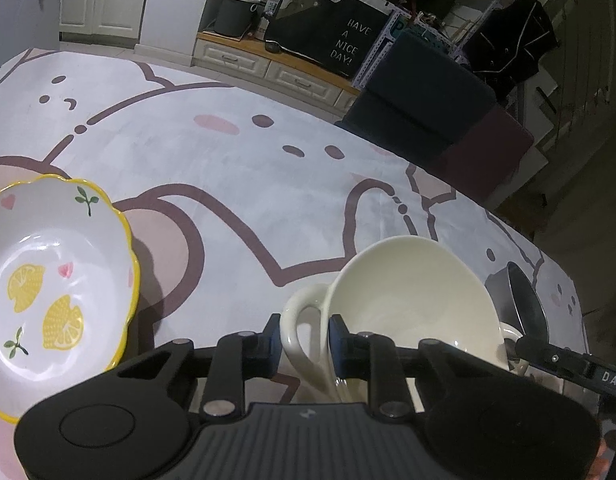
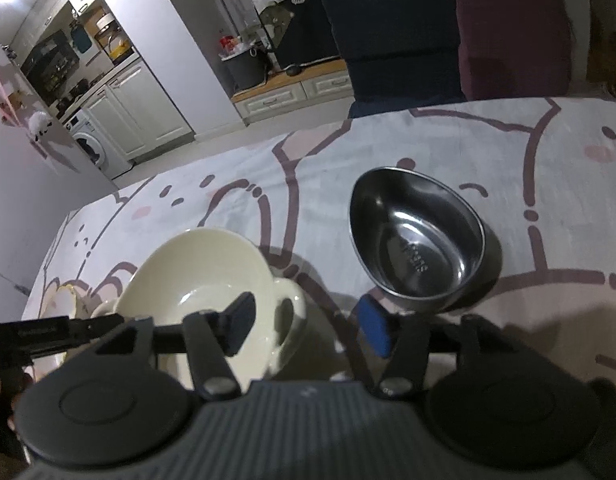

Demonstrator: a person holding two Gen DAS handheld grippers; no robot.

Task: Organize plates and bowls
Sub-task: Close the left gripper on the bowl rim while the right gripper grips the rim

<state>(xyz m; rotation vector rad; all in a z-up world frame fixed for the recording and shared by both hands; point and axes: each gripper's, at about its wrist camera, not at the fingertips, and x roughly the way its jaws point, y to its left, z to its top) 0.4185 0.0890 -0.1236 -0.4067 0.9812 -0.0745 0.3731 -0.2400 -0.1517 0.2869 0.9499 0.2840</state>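
Risk: the cream handled bowl (image 1: 411, 300) sits on the tablecloth (image 1: 236, 184) between the lemon-print dish (image 1: 56, 276) and the steel bowl (image 2: 419, 240); gripped by one handle only, it could tip or swing into either when lifted. The left gripper (image 1: 304, 340) is clamped narrowly on that handle. The right gripper (image 2: 308, 324) stands open, straddling the opposite handle without pressing it.

place: home, living rm + kitchen | washing machine (image 2: 92, 145) at 10 o'clk, white cabinets (image 2: 138, 110) | drawer unit (image 1: 268, 66) at 12 | cartoon tablecloth (image 1: 244, 184) | sofa cushions (image 2: 447, 28) at 1
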